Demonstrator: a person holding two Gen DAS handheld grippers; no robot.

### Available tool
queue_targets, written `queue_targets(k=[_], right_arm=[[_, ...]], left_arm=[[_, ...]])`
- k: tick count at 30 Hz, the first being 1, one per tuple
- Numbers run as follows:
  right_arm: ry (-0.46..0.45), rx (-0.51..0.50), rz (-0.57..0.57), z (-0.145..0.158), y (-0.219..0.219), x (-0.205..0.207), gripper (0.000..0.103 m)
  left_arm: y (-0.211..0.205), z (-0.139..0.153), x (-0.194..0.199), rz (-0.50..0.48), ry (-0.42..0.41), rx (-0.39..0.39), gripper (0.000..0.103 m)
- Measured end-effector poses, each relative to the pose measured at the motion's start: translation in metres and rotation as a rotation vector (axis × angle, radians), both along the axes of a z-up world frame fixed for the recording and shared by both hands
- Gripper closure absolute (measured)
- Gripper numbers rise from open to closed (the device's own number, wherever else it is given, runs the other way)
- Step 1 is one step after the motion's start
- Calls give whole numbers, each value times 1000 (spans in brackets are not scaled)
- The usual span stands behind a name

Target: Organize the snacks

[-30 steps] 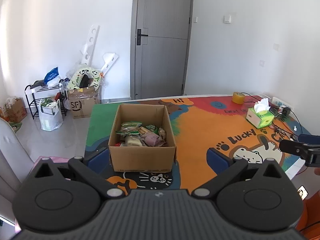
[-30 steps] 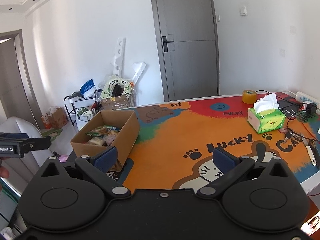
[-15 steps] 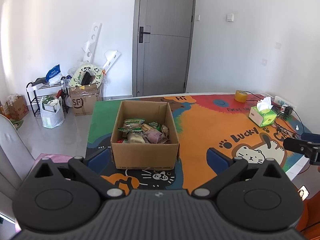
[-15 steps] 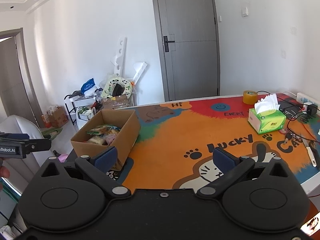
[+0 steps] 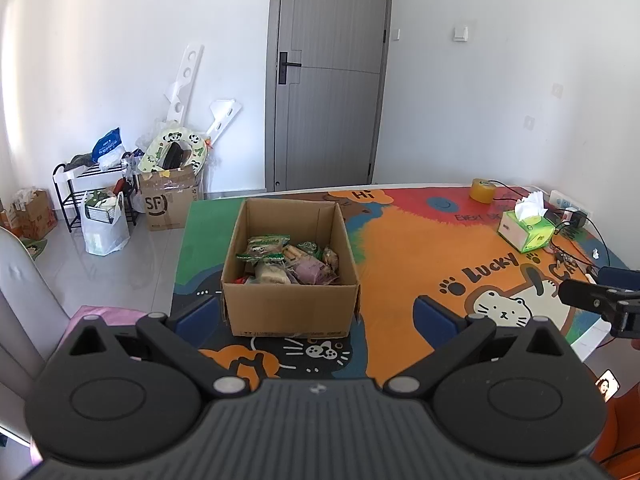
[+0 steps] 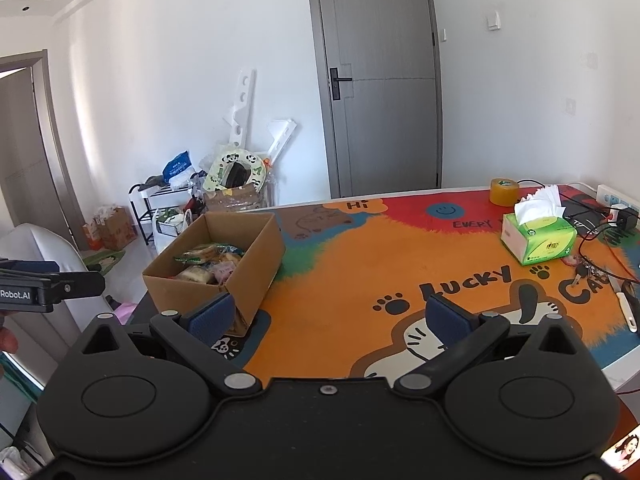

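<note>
An open cardboard box (image 5: 290, 308) stands on the colourful cartoon mat (image 5: 400, 248) and holds several wrapped snacks (image 5: 288, 262). My left gripper (image 5: 316, 316) is open and empty, held back from the table with the box between its fingers in view. My right gripper (image 6: 328, 314) is open and empty, above the near table edge. The box (image 6: 256, 264) lies to its left with the snacks (image 6: 210, 266) inside.
A green tissue box (image 6: 538, 238), a roll of tape (image 6: 504, 191), cables and chargers (image 6: 600, 220) sit at the table's right side. Keys (image 6: 586, 272) lie near them. A grey chair (image 5: 24, 292) stands left of the table. Boxes, bags and a rack (image 5: 100, 196) stand by the far wall.
Both grippers have drawn back and risen slightly from the table; the box looks a little farther. Both stay open and empty.
</note>
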State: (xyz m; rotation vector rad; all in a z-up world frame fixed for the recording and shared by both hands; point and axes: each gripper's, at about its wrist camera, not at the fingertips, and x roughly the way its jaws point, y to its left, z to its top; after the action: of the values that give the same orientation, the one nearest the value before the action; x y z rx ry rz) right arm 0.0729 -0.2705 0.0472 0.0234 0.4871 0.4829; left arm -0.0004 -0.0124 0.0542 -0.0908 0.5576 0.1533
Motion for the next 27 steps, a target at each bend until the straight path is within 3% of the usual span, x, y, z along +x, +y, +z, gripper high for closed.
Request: queue_targets(k=[27], right_arm=[[-10, 18, 19, 3, 0, -4, 0]], left_arm=[[-2, -1, -1, -12, -8, -8, 1]])
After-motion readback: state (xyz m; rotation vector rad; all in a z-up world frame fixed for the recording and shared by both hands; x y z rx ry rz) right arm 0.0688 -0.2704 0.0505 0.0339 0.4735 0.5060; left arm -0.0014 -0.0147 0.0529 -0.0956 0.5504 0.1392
